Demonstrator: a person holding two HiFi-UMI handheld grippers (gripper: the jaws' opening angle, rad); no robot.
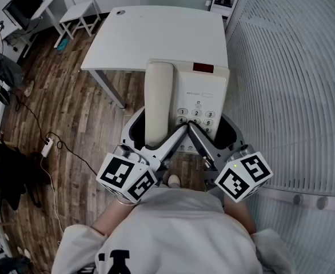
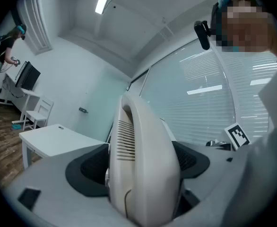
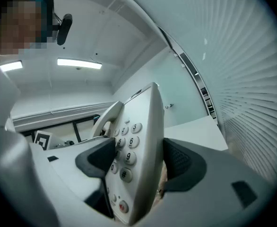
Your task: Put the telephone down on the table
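Observation:
A cream telephone [image 1: 187, 104], with its handset [image 1: 158, 101] in the cradle and a keypad, is held in the air over the wooden floor, just short of the white table [image 1: 156, 39]. My left gripper [image 1: 159, 131] is shut on its handset side; in the left gripper view both dark pads [image 2: 89, 171] press against the handset [image 2: 143, 141]. My right gripper [image 1: 208, 131] is shut on the keypad side, and the telephone [image 3: 138, 126] stands edge-on between its pads [image 3: 181, 162]. The telephone's underside is hidden.
A ribbed white wall of blinds [image 1: 293, 84] runs close along the right. A white chair [image 1: 79, 4] and a desk with a monitor [image 1: 24, 4] stand at the far left. A power strip with cables [image 1: 47, 147] lies on the floor at left.

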